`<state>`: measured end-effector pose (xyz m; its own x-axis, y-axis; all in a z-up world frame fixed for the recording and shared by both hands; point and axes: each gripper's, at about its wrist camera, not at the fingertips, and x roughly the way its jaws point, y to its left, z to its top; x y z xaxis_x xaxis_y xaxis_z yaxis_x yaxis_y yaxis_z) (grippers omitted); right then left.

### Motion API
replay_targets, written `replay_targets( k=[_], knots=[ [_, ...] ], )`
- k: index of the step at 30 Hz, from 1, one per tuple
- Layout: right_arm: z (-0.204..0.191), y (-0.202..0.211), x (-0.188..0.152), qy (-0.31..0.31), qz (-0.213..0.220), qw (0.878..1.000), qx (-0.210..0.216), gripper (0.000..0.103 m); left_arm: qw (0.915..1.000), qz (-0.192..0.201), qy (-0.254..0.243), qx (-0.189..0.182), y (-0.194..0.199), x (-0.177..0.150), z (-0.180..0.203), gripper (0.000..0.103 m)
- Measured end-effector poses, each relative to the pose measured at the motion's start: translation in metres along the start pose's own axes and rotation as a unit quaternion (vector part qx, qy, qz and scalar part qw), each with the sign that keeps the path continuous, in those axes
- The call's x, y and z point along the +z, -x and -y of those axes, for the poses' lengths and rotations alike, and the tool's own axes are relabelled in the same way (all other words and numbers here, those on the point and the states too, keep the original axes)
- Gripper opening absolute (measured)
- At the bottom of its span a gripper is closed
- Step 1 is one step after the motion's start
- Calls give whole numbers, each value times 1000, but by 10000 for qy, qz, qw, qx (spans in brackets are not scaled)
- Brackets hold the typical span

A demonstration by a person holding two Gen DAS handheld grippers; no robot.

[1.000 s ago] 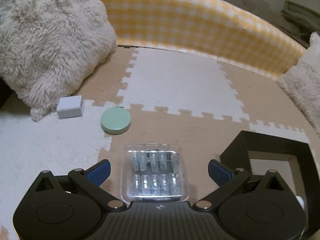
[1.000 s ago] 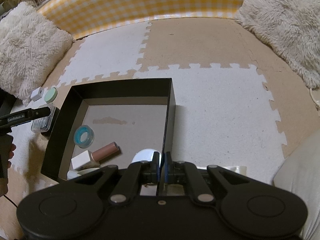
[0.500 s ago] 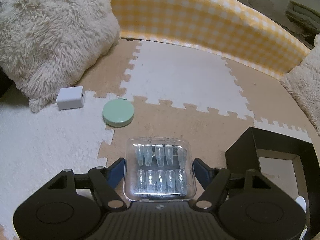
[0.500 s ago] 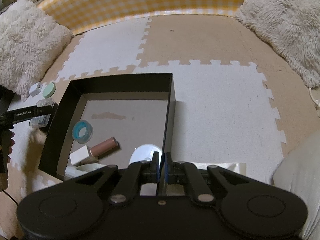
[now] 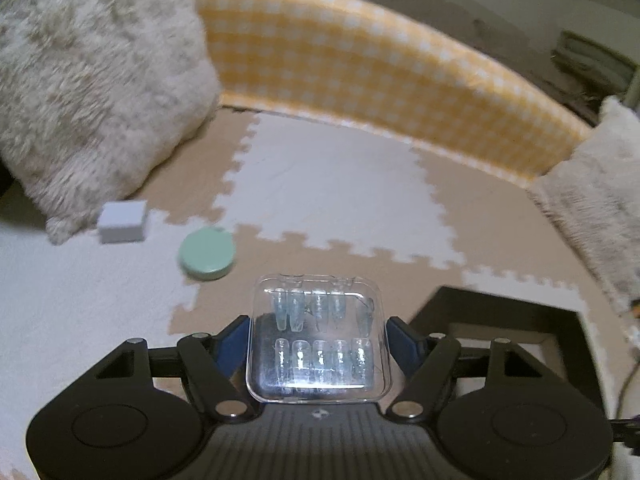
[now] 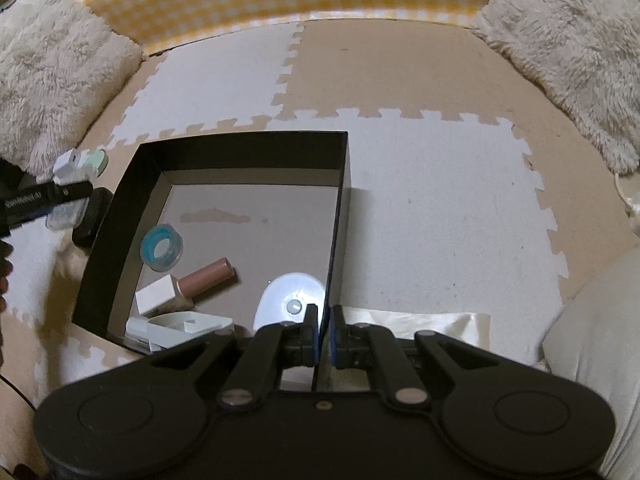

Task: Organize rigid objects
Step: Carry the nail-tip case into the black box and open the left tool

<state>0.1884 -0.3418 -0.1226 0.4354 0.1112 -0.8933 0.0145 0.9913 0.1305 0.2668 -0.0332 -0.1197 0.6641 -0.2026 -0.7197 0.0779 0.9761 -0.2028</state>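
Black box point(image 6: 340, 184): sits on the foam mat point(image 6: 440, 200), already holding several small items. The right gripper point(image 6: 325, 332) is clenched on its near wall; risk: if that pinch slips, the box could shift during a drop-in.
Clear case point(image 5: 318, 340): clamped at its two sides between the blue pads point(image 5: 230, 346) of the left gripper point(image 5: 318, 344), raised off the mat, left of the box. Risk: smooth plastic may slide out under tilt; a hard squeeze could pop the lid and scatter the small pieces inside.
Green disc point(image 5: 207, 255): on the mat, outside the box, not yet collected.
White cube point(image 5: 122, 222): beside the fluffy cushion point(image 5: 92, 92); risk of being overlooked.
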Motion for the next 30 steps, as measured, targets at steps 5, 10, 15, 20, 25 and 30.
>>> replay_targets(
  k=[5, 10, 15, 20, 25, 30],
  knots=[
    [3, -2, 1, -84, 2, 9999, 62, 6, 9990, 71, -146, -409, 11, 0, 28, 73],
    [7, -1, -1, -185, 28, 9997, 155, 7, 9965, -53, -208, -805, 13, -3, 59, 73],
    [5, -3, 0, -157, -7, 9999, 66, 9, 9938, -144, -308, -1056, 6, -7, 96, 73],
    [3, -6, -1, -56, -149, 9998, 127, 8, 9912, -323, -294, -1249, -10, -13, 125, 73],
    [-1, -6, -1, 76, -148, 9999, 41, 7, 9885, -569, -320, -1367, -32, -19, 152, 73],
    [2, -6, -1, 7, -152, 9998, 109, 7, 9869, -796, -302, -1370, -55, -27, 167, 73]
  ],
)
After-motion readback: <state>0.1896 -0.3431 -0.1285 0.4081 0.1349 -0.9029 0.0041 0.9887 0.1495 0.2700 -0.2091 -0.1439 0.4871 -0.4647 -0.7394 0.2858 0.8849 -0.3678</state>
